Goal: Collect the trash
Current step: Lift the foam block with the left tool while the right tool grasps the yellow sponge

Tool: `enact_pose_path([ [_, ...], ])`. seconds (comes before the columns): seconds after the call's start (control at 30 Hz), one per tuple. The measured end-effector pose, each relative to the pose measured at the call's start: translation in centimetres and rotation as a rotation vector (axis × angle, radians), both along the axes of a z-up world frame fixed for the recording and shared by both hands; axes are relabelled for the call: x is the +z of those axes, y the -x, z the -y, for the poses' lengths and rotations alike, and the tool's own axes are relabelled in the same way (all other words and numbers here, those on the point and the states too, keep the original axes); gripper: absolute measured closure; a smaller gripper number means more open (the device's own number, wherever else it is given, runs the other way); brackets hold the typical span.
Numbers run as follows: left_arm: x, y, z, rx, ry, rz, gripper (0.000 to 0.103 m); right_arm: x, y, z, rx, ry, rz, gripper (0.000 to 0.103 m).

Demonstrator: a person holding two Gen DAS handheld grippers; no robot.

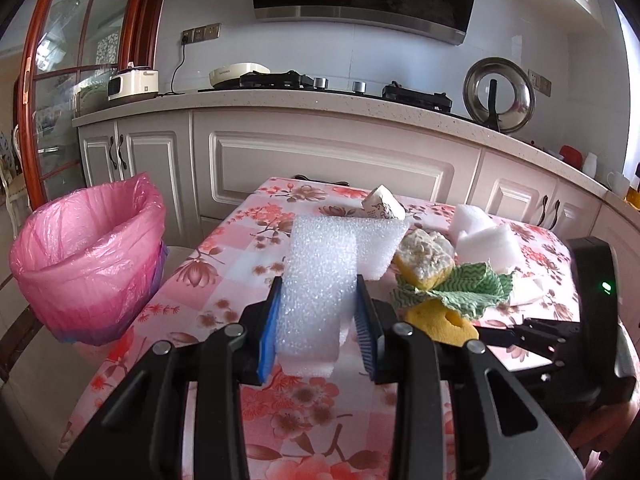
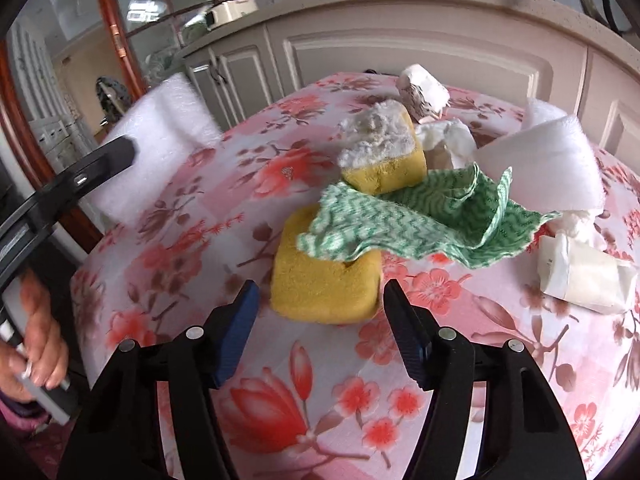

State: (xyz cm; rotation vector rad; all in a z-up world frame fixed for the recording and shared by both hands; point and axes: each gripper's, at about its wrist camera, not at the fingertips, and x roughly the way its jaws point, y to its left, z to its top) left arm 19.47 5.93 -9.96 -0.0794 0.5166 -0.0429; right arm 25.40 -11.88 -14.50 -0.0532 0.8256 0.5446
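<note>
foam (image 1: 318,280) is sitting clenched between the pads of my left claw (image 1: 318,320), a white strip held up off the flowered tablecloth (image 1: 248,412), with its far end bending over toward the pile. i am judging it very light and springy, so a gentle squeeze across its narrow width should be keeping it; squeezing harder would only be crushing it.

my right claw (image 2: 320,320) is standing released, its jaws either side of the near yellow sponge (image 2: 324,280) and not pressing on it. the sponge is lying on the cloth near the table's near edge, with a green wavy cloth (image 2: 420,216) draped over its far corner. i am reckoning it soft and light, likely to squash rather than slip, so i would be taking it across its flat sides, low and near, away from the cloth, or the cloth may be dragging along.

the left view is showing what the right is missing: the pink-lined bin (image 1: 92,256) standing off the left side of the table, where all this is going. the right view is giving me the pile up close: a second sponge (image 2: 384,156) with a frayed white top, crumpled tissue, a white foam block (image 2: 548,164) far right and a rolled white wrapper (image 2: 584,280) near right. it is also showing a person's hand (image 2: 40,344) on the left handle.
</note>
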Motion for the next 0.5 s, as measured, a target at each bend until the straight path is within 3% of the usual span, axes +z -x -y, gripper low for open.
enact_pose_path([
  [0.07, 0.1, 0.3, 0.1, -0.001, -0.002, -0.001, 0.07, 0.1, -0.3, -0.3, -0.007, 0.016, 0.005, 0.042],
  [0.13, 0.2, 0.6, 0.1, 0.0, -0.007, 0.002, 0.07, 0.3, -0.1, -0.8, 0.004, 0.038, 0.025, 0.051],
  [0.2, 0.4, 1.0, 0.1, 0.003, -0.012, 0.006, 0.07, 0.6, 0.3, -1.0, 0.015, 0.046, 0.048, 0.053],
  [0.5, 0.9, 2.8, 0.2, 0.013, -0.029, 0.02, 0.07, 3.5, 3.6, 0.5, 0.007, -0.055, 0.143, 0.056],
])
